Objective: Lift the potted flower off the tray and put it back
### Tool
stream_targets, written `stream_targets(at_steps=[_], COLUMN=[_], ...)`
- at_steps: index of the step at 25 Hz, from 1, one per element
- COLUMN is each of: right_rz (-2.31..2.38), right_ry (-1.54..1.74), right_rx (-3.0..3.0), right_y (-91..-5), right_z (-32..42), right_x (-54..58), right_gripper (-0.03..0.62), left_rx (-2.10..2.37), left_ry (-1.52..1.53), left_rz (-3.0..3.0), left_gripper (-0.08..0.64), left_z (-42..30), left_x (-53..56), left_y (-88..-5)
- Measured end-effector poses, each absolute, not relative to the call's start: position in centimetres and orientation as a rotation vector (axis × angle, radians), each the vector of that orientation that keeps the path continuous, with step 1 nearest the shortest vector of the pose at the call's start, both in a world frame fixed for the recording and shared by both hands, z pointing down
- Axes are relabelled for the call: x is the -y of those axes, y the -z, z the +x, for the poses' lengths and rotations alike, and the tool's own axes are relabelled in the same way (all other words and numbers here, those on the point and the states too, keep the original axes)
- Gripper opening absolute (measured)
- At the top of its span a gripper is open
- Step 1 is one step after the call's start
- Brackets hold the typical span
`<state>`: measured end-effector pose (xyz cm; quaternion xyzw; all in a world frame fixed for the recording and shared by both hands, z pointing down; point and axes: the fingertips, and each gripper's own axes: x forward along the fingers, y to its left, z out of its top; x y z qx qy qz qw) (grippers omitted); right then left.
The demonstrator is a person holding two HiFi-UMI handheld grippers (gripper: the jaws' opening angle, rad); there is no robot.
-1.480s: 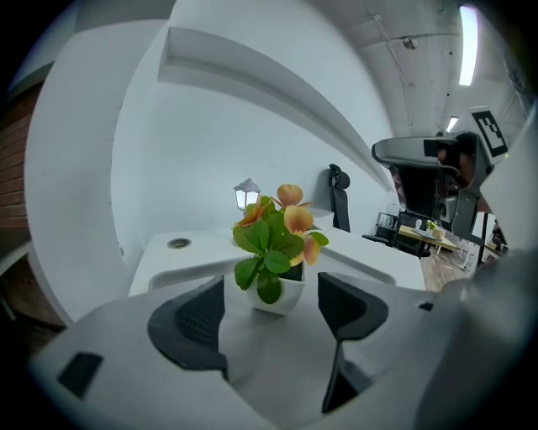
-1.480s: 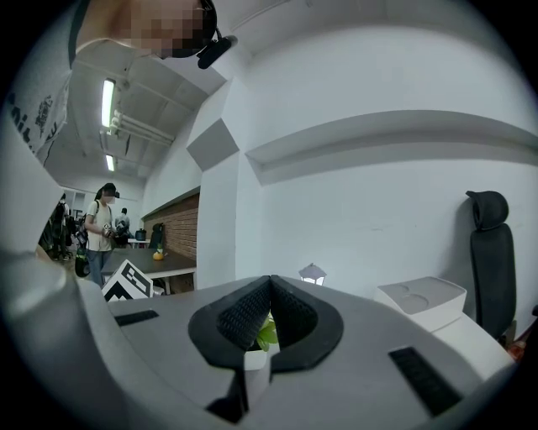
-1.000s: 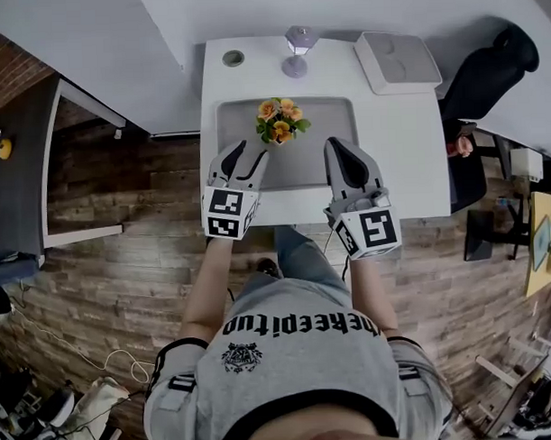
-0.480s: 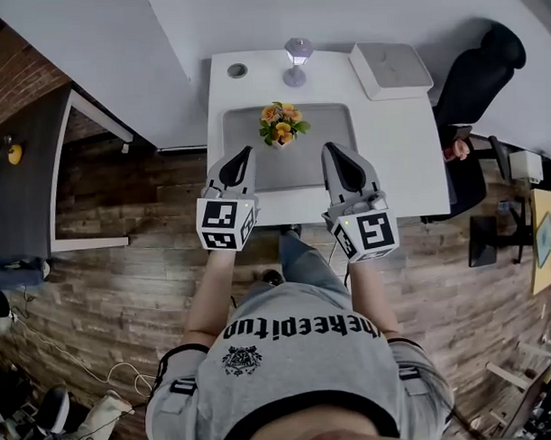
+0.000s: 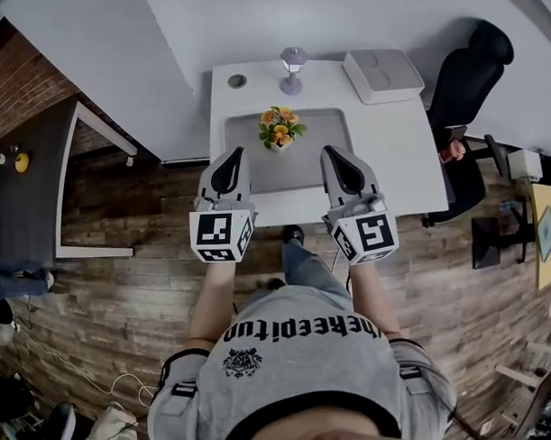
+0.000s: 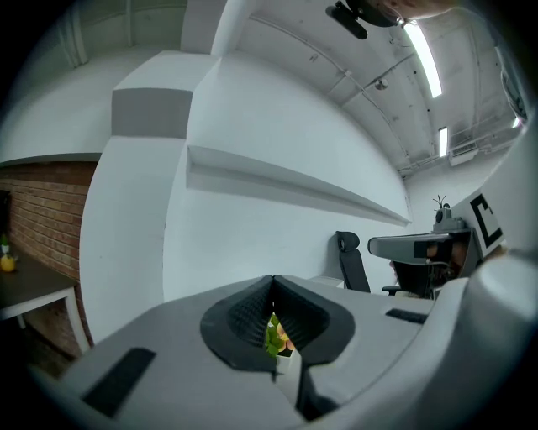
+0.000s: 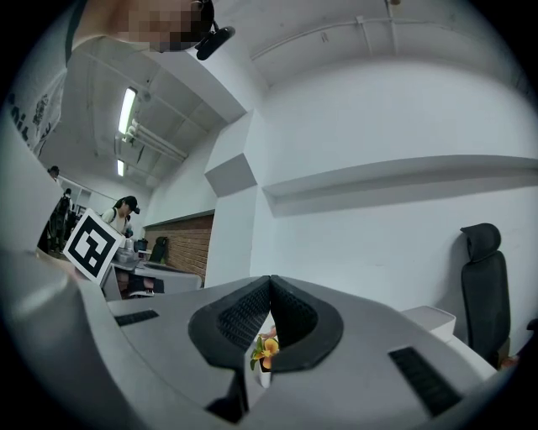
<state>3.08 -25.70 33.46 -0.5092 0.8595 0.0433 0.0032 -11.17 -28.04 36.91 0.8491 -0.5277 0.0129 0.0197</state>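
The potted flower [image 5: 279, 127], orange blooms with green leaves in a small white pot, stands at the far edge of the grey tray [image 5: 332, 158] on the white desk. My left gripper [image 5: 229, 158] is shut and empty, held over the tray's near-left corner, short of the pot. My right gripper [image 5: 333, 157] is shut and empty too, over the tray's near-right part. In the left gripper view the flower [image 6: 276, 334] peeks through the slot below the closed left gripper [image 6: 272, 281]. The right gripper view shows the flower [image 7: 266, 347] below the closed right gripper [image 7: 270, 281].
A small lamp [image 5: 293, 65] and a round grommet [image 5: 237, 81] are at the back of the desk [image 5: 395, 156]. A white box [image 5: 383, 74] lies at the back right. A black office chair [image 5: 469, 68] stands to the right, a dark side table [image 5: 31, 187] to the left.
The left gripper's jaws stood open beside the flower a second ago and are shut now. Both grippers have drawn back from the pot and risen. The flower stays on the tray.
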Motion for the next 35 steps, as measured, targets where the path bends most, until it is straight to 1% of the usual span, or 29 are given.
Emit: stream_targets(at_steps=[15,35], right_rz=[-1.658,-1.741], right_ry=[-0.239,-0.307], right_rx=[-2.607,-2.501], right_y=[-30.8,-29.1], right_z=[4.3,6.6], right_x=[21.7,16.4], right_gripper=[0.003,0.003], left_rx=[1.788,1.835], left_ry=[0.108,0.171], left_rz=[2.631,2.637], left_gripper=[0.005,0.005], left_z=[-14.1,-14.4], left_x=[23.5,18.3], left_y=[-32.3,-30.6])
